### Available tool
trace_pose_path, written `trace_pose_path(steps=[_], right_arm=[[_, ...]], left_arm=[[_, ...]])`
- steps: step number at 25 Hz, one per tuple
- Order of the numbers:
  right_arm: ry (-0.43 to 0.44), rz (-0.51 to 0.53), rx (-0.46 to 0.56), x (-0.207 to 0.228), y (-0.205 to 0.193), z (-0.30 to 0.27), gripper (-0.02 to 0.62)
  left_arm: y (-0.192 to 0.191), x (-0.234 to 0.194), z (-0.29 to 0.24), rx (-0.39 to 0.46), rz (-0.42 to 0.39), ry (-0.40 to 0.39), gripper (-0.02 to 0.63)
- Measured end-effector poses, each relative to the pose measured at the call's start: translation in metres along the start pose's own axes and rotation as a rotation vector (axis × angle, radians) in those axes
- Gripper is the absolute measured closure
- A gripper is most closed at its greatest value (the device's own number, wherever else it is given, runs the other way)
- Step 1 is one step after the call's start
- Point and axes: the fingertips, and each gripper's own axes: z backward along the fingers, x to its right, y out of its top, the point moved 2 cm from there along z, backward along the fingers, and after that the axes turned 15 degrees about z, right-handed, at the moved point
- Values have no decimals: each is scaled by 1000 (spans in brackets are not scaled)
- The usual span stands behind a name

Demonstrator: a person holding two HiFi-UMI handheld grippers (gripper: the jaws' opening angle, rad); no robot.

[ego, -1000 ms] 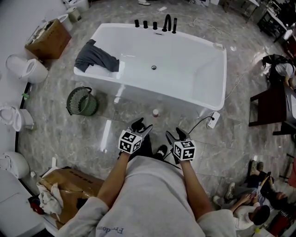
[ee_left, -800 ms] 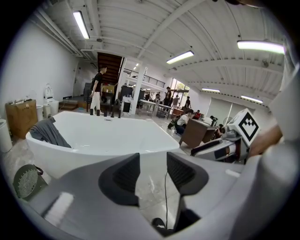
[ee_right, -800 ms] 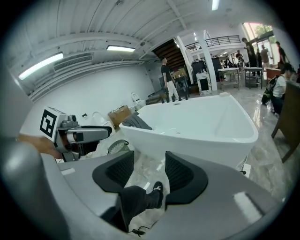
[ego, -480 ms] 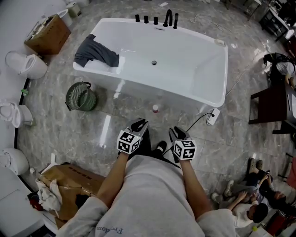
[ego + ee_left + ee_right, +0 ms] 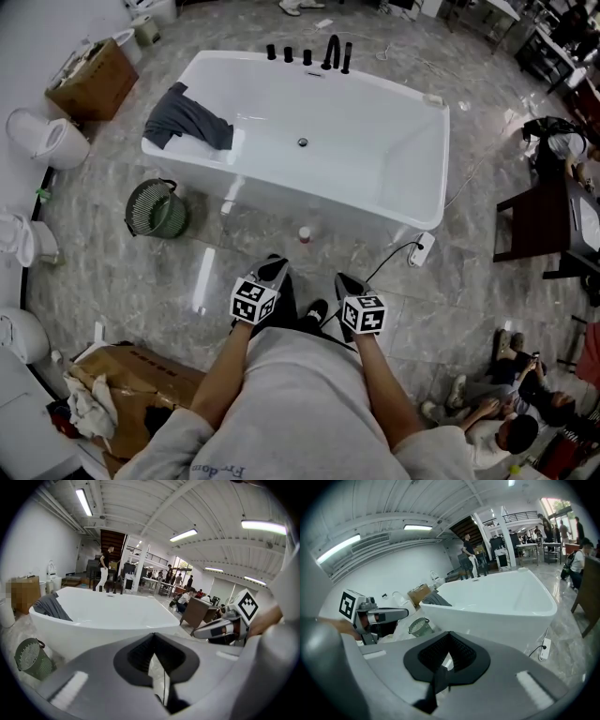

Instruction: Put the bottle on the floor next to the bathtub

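A small bottle (image 5: 304, 234) with a reddish cap stands upright on the marble floor, just in front of the white bathtub (image 5: 412, 178). My left gripper (image 5: 274, 269) is nearer me than the bottle and slightly left of it. Its jaws are closing right together with nothing between them. My right gripper (image 5: 340, 279) is to the bottle's near right, its jaws likewise closing together, empty. The left gripper view shows shut jaws (image 5: 158, 677) facing the bathtub (image 5: 108, 616). In the right gripper view the shut jaws (image 5: 443, 674) also face the bathtub (image 5: 501, 602). The bottle is hidden in both gripper views.
A green wire basket (image 5: 155, 208) stands left of the tub, and a dark cloth (image 5: 187, 114) hangs over its left rim. A power strip (image 5: 419, 250) with its cable lies at the tub's right corner. Cardboard boxes (image 5: 131, 375), toilets (image 5: 42, 141), a dark table (image 5: 548, 220) and seated people (image 5: 506, 422) ring the area.
Both grippers' jaws have gone from spread open to closed together, and both have drawn back a little from the bottle. The bottle stays on the floor by the tub.
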Motion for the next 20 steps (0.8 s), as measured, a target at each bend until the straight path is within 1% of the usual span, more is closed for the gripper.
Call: trace_pose_path(steps=[4,8,10,14,20], right_arm=[[6,9,-11,0,1,-2,594],[20,9,-6,-3,2,-1,594],[25,14,-6,-4,3,-1,594],[27,13,2,-5,6,-1,594],[34,28,5,-11,8,-4,594]], left_arm=[[0,-6,-2,-17,-2,45,549],[-1,-6,-3,-17,5,52,549],[-1,-6,-3,-16,13,47,549],[4,0,-2,-3,38,0,549],[6,0,2,22,31,-18,549]])
